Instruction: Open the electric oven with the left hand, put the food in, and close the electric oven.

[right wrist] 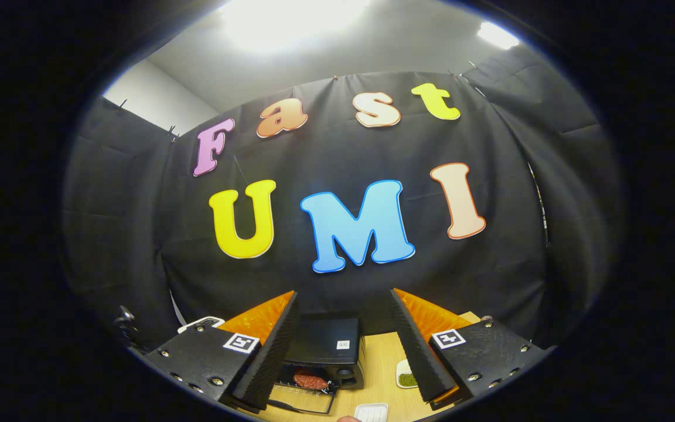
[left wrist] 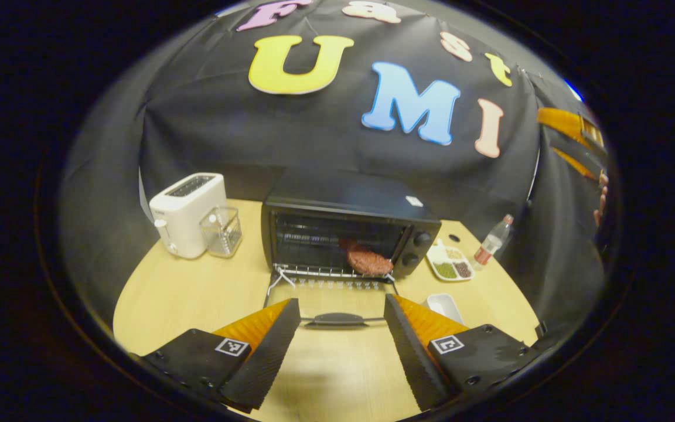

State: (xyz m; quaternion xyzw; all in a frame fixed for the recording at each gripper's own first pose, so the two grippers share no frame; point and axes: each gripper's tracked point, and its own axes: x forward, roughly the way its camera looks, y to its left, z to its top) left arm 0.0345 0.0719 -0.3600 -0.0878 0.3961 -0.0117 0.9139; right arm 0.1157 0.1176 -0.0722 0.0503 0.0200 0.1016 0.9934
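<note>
The electric oven (left wrist: 343,231) stands at the back of the wooden surface (left wrist: 197,293) with its door (left wrist: 331,305) dropped flat toward the front. The food (left wrist: 370,262), a reddish-brown piece, lies on the wire rack (left wrist: 326,271) at the oven's mouth, toward the right. The left gripper (left wrist: 342,340) hangs wide apart and empty just short of the door handle (left wrist: 337,319). The right gripper (right wrist: 343,351) is raised high, spread wide and empty too. A white toaster (left wrist: 188,214) sits left of the oven.
</note>
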